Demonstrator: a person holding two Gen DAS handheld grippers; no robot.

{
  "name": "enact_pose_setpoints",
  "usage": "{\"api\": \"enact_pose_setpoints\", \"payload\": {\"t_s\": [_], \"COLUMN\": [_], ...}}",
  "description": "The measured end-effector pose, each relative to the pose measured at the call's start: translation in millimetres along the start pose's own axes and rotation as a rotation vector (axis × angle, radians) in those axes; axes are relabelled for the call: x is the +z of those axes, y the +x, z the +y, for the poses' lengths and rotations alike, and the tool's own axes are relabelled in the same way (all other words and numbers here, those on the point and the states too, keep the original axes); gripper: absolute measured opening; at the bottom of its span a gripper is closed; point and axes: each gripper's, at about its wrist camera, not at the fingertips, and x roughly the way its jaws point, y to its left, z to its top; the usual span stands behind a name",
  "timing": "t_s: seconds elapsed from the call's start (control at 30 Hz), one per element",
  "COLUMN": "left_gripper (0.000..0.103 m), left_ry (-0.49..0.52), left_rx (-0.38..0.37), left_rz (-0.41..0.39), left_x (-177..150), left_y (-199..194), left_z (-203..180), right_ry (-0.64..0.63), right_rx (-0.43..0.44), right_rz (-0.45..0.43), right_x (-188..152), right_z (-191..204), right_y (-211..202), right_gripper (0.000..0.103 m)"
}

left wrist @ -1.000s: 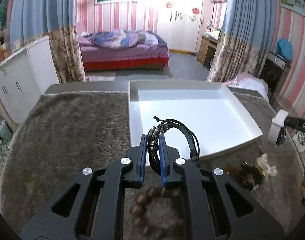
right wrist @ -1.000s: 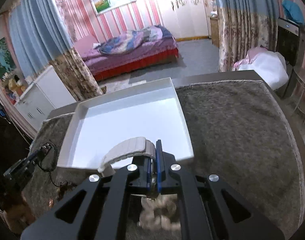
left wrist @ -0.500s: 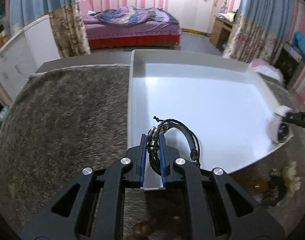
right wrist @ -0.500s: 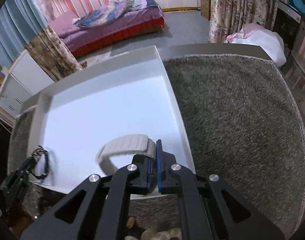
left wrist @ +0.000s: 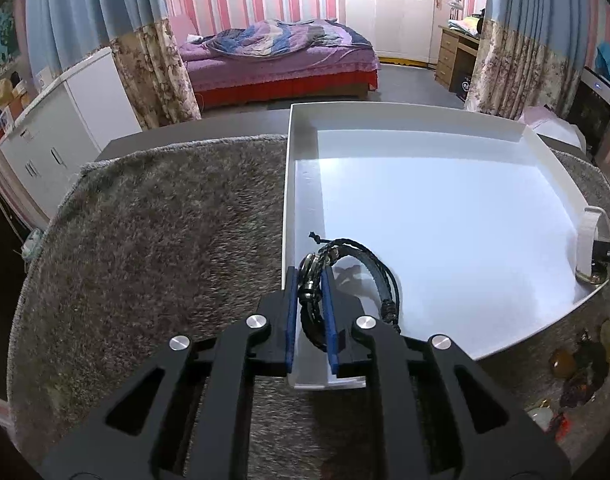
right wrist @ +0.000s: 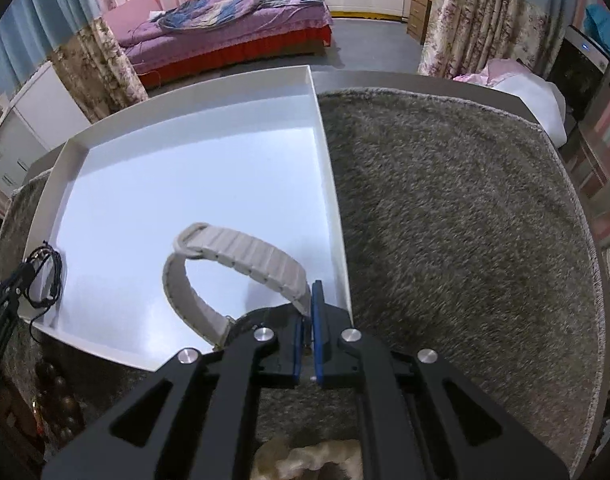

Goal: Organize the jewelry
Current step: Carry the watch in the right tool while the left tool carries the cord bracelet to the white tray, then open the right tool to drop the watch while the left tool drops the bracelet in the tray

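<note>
A white tray (left wrist: 289, 184) lies on a grey shaggy mat; it also shows in the right wrist view (right wrist: 333, 184). My left gripper (left wrist: 310, 280) is shut on a black leather bracelet (left wrist: 369, 268) and holds it over the tray's near left corner. My right gripper (right wrist: 308, 312) is shut on a white-strapped watch (right wrist: 241, 252) and holds it over the tray's near right corner. The bracelet also shows in the right wrist view (right wrist: 45, 276), and the watch in the left wrist view (left wrist: 587, 240).
More jewelry lies on the mat in front of the tray: amber and dark beads (left wrist: 573, 376), brown beads (right wrist: 61, 404) and a pale piece (right wrist: 309, 460) under my right gripper. The grey mat (right wrist: 465, 220) spreads on both sides. A bed stands beyond the table.
Both grippers have moved forward from above the mat to over the tray's near corners, still holding the bracelet and the watch.
</note>
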Motion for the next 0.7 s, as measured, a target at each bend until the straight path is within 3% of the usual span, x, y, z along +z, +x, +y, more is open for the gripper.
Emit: {"api": "enact_pose_setpoints", "payload": {"t_s": [0.17,0.53,0.63,0.7], "left_gripper": [0.014,0.016,0.028,0.045], "left_ry": [-0.02,-0.009,-0.02,-0.028], "left_rx": [0.015,0.004,-0.033,-0.075], "left_rz": [0.004,-0.027,-0.028,-0.029], "left_x": [10,0,-4,-4], "left_y": [7,5,1,-1], "left_z": [6,5,5,4], "right_ry": [-0.033,-0.041,-0.024,-0.013], "right_rx": [0.0,-0.023,-0.012,0.014], "right_rz": [-0.008,-0.02,-0.016,-0.008], "right_x": [-8,-7,-7,-6], "right_z": [22,21,22,21], "right_y": [-2,0,3,3], "right_gripper": [0.004,0.005,0.006,0.012]}}
